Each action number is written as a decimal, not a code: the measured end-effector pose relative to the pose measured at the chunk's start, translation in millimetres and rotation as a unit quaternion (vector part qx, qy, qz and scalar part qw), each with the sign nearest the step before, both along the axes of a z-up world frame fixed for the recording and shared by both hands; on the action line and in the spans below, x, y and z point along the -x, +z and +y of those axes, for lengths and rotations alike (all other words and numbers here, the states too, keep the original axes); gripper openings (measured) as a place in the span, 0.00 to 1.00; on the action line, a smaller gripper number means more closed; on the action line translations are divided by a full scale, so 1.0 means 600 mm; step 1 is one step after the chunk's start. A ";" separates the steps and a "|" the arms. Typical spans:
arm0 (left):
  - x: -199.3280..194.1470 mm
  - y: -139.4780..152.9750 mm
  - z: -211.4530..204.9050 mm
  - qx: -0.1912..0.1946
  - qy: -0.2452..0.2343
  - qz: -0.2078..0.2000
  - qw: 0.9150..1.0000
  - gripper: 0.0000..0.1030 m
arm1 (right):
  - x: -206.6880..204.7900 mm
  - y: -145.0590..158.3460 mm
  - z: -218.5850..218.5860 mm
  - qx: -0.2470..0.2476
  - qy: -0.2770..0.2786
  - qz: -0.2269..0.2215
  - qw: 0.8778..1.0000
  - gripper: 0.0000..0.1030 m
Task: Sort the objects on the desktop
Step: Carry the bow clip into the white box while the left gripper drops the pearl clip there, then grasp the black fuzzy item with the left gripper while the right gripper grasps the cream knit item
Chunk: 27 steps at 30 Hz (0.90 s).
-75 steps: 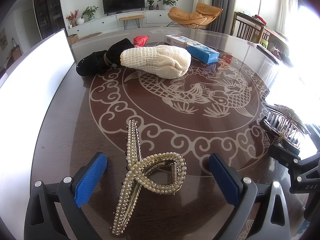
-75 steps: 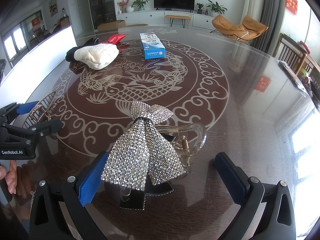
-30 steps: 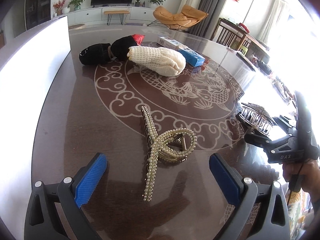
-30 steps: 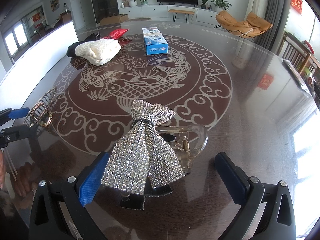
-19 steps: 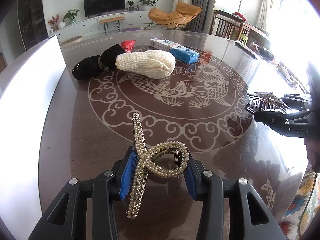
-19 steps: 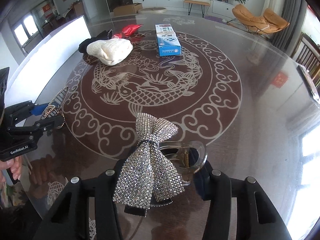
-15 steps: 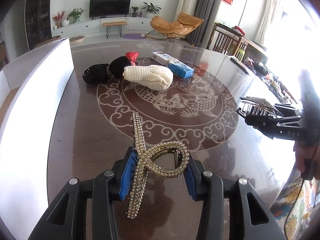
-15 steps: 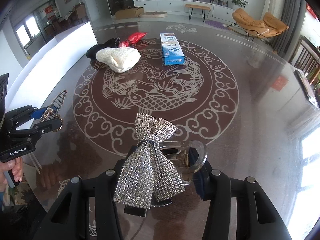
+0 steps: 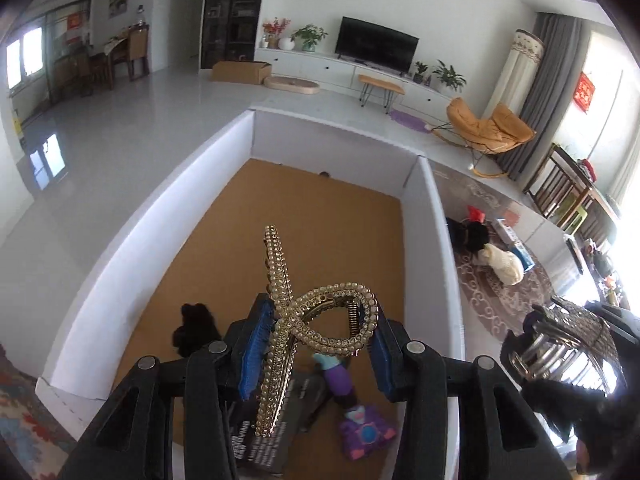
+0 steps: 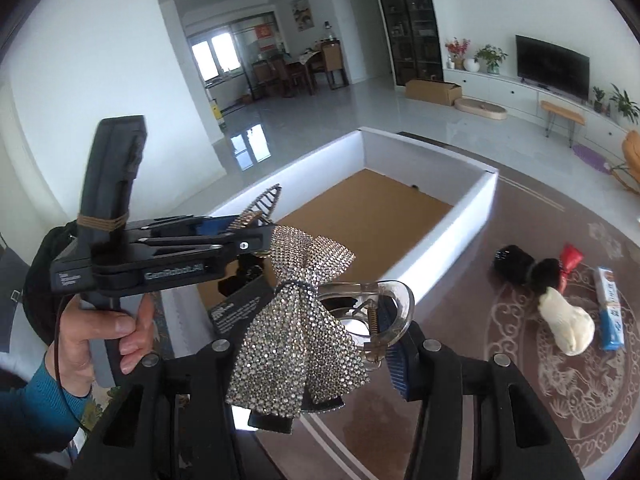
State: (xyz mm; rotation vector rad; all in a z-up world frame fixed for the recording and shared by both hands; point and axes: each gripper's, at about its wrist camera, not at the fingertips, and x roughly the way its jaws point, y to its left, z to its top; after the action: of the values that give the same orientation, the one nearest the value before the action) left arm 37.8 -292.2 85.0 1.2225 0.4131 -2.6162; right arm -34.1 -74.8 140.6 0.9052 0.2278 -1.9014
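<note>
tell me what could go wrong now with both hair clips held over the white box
The pearl hair clip is pinched only at its loop by the left gripper, so its long arm could swing or slip. The rhinestone bow clip in the right gripper sits close beside the left one; they might collide above the white box.

box (image 9: pixel 434 216) left of table (image 10: pixel 480 272), toys inside (image 9: pixel 362 430) – pearl clip (image 9: pixel 316 320) above it

A bright living room with white walls (image 9: pixel 460 4) and a glossy pale floor (image 9: pixel 120 128). A dark television (image 9: pixel 377 45) stands on a long white cabinet (image 9: pixel 344 74) beside potted plants, near an orange lounge chair (image 9: pixel 490 128) and grey curtains (image 9: pixel 554 80)
</note>
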 end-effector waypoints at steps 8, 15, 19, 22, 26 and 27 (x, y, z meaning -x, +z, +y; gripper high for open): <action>-0.040 -0.115 -0.096 -0.016 0.078 -0.106 0.991 0.49 | -0.071 -0.117 -0.188 -0.084 0.092 -0.021 0.992 0.72; -0.054 -0.077 -0.039 -0.018 0.065 -0.033 0.997 0.70 | -0.046 -0.094 -0.055 0.004 0.022 0.001 1.000 0.95; -0.038 -0.037 0.055 -0.020 0.007 0.003 1.000 0.70 | -0.002 -0.116 0.092 0.006 -0.068 0.049 0.996 1.00; -0.026 -0.006 0.152 -0.020 -0.065 0.023 0.997 0.70 | 0.037 -0.177 0.206 -0.067 -0.141 0.059 0.986 1.00; -0.004 0.017 0.291 -0.022 -0.167 0.035 0.985 0.87 | 0.080 -0.245 0.350 -0.146 -0.226 0.044 0.962 1.00; 0.006 0.014 0.322 -0.025 -0.188 0.034 0.981 0.94 | 0.087 -0.255 0.377 -0.157 -0.242 0.043 0.956 1.00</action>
State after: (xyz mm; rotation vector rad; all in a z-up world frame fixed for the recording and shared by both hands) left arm 34.0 -98.8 93.5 1.3440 0.2837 -2.9871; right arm -86.5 151.4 -12.4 1.1700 0.3988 -2.4074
